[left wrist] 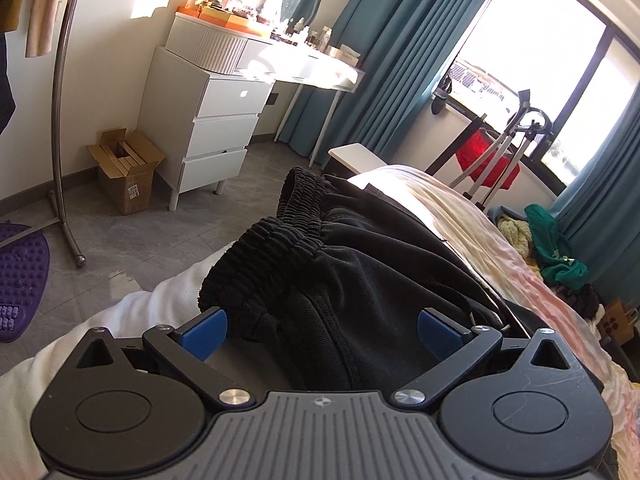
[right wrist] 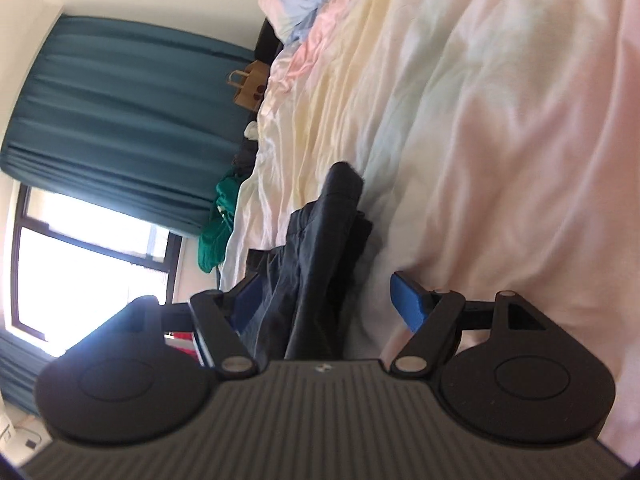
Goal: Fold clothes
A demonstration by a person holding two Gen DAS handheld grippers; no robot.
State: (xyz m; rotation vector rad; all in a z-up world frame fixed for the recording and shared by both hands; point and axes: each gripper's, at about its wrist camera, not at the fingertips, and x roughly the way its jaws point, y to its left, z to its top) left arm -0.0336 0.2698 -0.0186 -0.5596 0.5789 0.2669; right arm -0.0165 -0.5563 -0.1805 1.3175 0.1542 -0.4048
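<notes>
Black trousers (left wrist: 360, 272) with an elastic waistband (left wrist: 280, 240) lie on the pastel bed sheet (left wrist: 540, 280). My left gripper (left wrist: 322, 330) is open, its blue pads (left wrist: 204, 332) wide apart on either side of the trousers just below the waistband. In the right wrist view, rolled sideways, a bunched part of the black trousers (right wrist: 320, 256) lies on the sheet (right wrist: 500, 140). My right gripper (right wrist: 328, 304) is open around that fabric, with one blue pad (right wrist: 408, 304) against the sheet and the other partly hidden behind the cloth.
A white drawer unit (left wrist: 212, 132) and desk stand by the far wall, with a cardboard box (left wrist: 128, 172) and a metal rack pole (left wrist: 60, 120) on the floor. Green clothes (left wrist: 556, 244) lie beside the bed near teal curtains (right wrist: 120, 120). A paper bag (right wrist: 250, 88) stands by the bed.
</notes>
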